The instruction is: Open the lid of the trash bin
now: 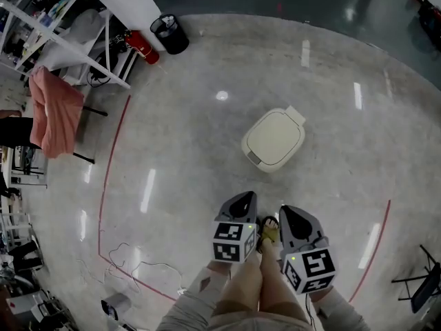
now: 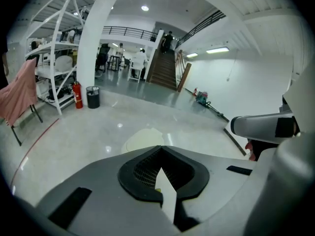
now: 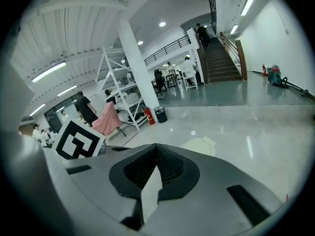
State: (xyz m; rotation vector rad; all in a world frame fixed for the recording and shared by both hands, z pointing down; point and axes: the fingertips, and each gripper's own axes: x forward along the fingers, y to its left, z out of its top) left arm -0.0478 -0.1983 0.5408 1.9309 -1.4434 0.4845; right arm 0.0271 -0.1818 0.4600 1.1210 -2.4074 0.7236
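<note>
A cream trash bin (image 1: 274, 140) with rounded corners stands on the shiny floor, its lid down flat. Both grippers are held low in front of the person's legs, short of the bin and apart from it. The left gripper (image 1: 244, 198) has its jaws together with nothing between them. The right gripper (image 1: 286, 213) beside it is likewise shut and empty. In the left gripper view the bin (image 2: 142, 137) shows just beyond the closed gripper (image 2: 160, 150). In the right gripper view the bin (image 3: 202, 145) lies ahead and to the right of the closed gripper (image 3: 156, 147).
A black waste basket (image 1: 170, 33) and a red fire extinguisher (image 1: 142, 47) stand at the foot of a white pillar, back left. A pink cloth (image 1: 49, 112) hangs over a chair by white shelving. A red floor line (image 1: 105, 185) and a loose cable (image 1: 131, 262) lie on the left.
</note>
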